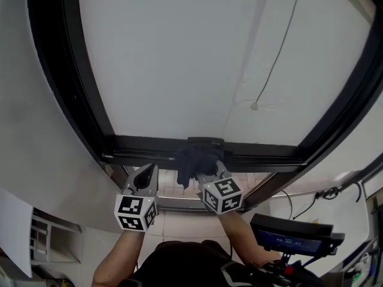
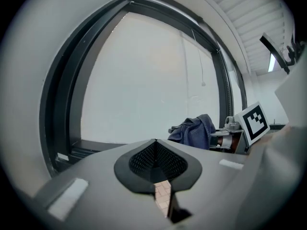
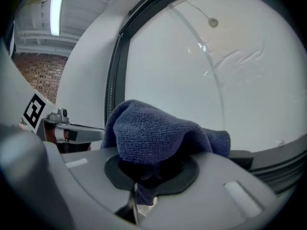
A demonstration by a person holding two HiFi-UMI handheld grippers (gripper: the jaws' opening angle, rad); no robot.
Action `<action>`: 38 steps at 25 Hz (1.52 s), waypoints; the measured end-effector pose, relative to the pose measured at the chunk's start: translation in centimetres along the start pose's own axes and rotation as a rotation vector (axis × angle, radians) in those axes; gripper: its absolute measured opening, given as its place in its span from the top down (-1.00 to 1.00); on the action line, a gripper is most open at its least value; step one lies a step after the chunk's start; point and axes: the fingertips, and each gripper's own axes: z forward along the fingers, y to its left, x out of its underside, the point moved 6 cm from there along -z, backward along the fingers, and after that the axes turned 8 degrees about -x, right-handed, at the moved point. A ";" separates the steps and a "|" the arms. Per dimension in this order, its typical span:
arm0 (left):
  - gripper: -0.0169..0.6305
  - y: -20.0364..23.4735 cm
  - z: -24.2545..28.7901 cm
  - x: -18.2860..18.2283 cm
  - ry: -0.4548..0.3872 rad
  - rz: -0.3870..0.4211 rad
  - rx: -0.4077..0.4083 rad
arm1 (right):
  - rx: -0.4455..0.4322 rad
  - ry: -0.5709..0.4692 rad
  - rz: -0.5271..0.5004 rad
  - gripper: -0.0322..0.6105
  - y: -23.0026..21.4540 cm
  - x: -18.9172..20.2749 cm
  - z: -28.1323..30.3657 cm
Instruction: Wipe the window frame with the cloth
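A dark blue cloth [image 1: 194,161] is bunched against the bottom rail of the black window frame [image 1: 149,146], beside the frame's centre latch [image 1: 206,141]. My right gripper [image 1: 206,173] is shut on the cloth [image 3: 153,131], which folds up over its jaws. The left gripper [image 1: 145,177] hangs just below the bottom rail, a little left of the cloth, jaws shut with nothing between them. From the left gripper view the cloth [image 2: 194,131] and the right gripper's marker cube [image 2: 253,120] show to the right.
White frosted glass [image 1: 197,58] fills the frame, with a thin cord ending in a bead [image 1: 254,106] hanging over it. A curved white wall [image 1: 42,160] lies left. A dark device on a stand [image 1: 293,235] sits at lower right, over tiled floor [image 1: 179,223].
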 end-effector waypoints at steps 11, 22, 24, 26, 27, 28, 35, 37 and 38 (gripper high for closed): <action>0.97 -7.3 3.3 -1.5 0.007 0.017 0.040 | 0.112 0.000 0.004 0.75 -6.5 -2.0 -10.4; 0.97 -12.9 3.3 -3.7 0.000 0.045 0.051 | 0.115 -0.009 0.035 0.75 -9.6 -3.7 -18.0; 0.97 -14.0 3.5 -4.1 -0.010 0.051 0.065 | 0.116 -0.002 0.029 0.75 -9.8 -4.0 -18.6; 0.97 -14.5 3.7 -4.4 -0.021 0.047 0.075 | 0.131 -0.006 0.008 0.76 -9.8 -4.2 -18.9; 0.97 -14.4 3.6 -4.5 -0.023 0.044 0.080 | 0.141 -0.007 0.003 0.76 -9.7 -4.1 -18.9; 0.97 -14.3 3.6 -4.5 -0.021 0.044 0.085 | 0.150 -0.008 0.005 0.76 -9.6 -3.9 -18.9; 0.97 -14.2 3.8 -5.4 -0.040 0.069 0.115 | 0.182 -0.020 0.013 0.76 -8.9 -4.2 -18.9; 0.97 -14.4 3.8 -5.4 -0.041 0.066 0.126 | 0.187 -0.020 0.013 0.76 -8.8 -4.3 -19.0; 0.97 -14.5 3.8 -5.2 -0.039 0.064 0.130 | 0.191 -0.021 0.016 0.76 -8.8 -4.3 -19.1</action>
